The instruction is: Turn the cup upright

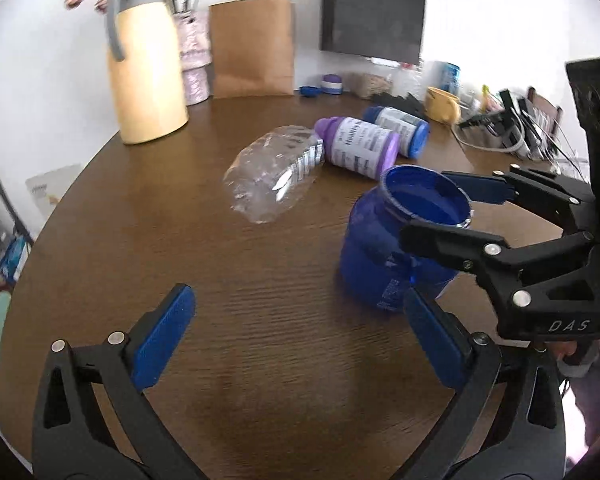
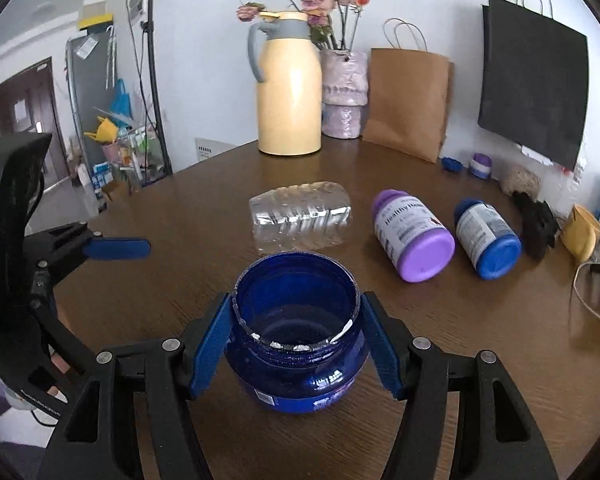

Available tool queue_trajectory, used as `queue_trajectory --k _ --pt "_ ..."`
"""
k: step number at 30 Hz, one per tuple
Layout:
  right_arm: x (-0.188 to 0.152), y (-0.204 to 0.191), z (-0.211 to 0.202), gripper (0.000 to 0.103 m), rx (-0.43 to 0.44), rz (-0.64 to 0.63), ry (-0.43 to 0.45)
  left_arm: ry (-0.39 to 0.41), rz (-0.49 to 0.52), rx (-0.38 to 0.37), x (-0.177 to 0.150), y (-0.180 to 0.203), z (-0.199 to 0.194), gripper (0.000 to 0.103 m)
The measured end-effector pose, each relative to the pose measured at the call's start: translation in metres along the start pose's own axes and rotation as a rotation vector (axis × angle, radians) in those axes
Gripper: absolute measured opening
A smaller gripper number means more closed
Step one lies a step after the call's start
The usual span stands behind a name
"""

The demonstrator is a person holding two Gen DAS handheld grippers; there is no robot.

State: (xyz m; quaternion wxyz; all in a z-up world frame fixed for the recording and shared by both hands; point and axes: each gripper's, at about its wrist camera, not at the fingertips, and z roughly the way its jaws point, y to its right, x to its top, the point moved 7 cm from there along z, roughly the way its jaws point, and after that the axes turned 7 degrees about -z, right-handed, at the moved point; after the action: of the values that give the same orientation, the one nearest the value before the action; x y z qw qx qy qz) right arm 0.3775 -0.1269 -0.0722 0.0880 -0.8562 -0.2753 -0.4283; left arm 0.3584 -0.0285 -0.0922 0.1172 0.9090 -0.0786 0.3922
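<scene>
A dark blue open-mouthed jar, the cup (image 2: 296, 336), stands upright on the brown round table (image 2: 480, 344), mouth up. My right gripper (image 2: 296, 340) has its blue pads on both sides of the jar's neck, touching or nearly touching it. In the left wrist view the jar (image 1: 384, 248) stands at the right with the right gripper (image 1: 444, 208) around its rim. My left gripper (image 1: 300, 336) is open and empty above bare table, left of the jar. It also shows at the left of the right wrist view (image 2: 116, 249).
A clear plastic bottle (image 2: 300, 220) lies on its side behind the jar. A purple-capped bottle (image 2: 412, 236) and a blue-capped bottle (image 2: 486, 240) lie to its right. A yellow jug (image 2: 290, 88), flower vase (image 2: 344, 92) and brown paper bag (image 2: 406, 104) stand at the back.
</scene>
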Motion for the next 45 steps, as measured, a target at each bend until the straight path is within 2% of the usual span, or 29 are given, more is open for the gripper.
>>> queue_trajectory --k 2,7,10,12,17,21,26,34,40,45 --pt "-0.001 0.002 0.001 0.068 0.007 0.013 0.001 0.001 -0.027 -0.009 -0.002 -0.004 -0.001 0.103" --pt "-0.003 0.01 -0.001 0.068 0.036 0.08 0.003 0.004 -0.019 0.013 -0.007 -0.002 -0.004 0.103" --pt "-0.006 0.011 -0.001 0.073 0.036 0.099 -0.002 0.007 -0.028 0.007 -0.009 -0.001 -0.008 0.103" --pt "-0.008 0.01 0.0 0.082 0.029 0.104 -0.011 0.012 -0.03 0.004 -0.01 0.0 -0.012 0.103" --pt "-0.01 0.008 -0.013 0.083 -0.005 0.117 0.009 0.042 -0.032 0.006 -0.01 0.004 -0.033 0.103" --pt "-0.009 0.006 -0.036 0.083 0.004 0.134 0.036 0.07 -0.037 0.013 -0.012 0.01 -0.055 0.103" --pt "-0.021 0.0 -0.076 0.083 -0.054 0.142 0.032 0.092 -0.054 0.043 -0.024 0.02 -0.083 0.103" --pt "-0.061 -0.02 -0.153 0.083 -0.134 0.215 0.035 0.154 -0.073 0.105 -0.056 0.043 -0.149 0.103" --pt "-0.089 -0.044 -0.202 0.083 -0.184 0.261 0.079 0.221 -0.098 0.1 -0.082 0.055 -0.199 0.103" --pt "-0.117 -0.071 -0.231 0.083 -0.21 0.251 0.07 0.218 -0.085 0.098 -0.114 0.064 -0.229 0.103"
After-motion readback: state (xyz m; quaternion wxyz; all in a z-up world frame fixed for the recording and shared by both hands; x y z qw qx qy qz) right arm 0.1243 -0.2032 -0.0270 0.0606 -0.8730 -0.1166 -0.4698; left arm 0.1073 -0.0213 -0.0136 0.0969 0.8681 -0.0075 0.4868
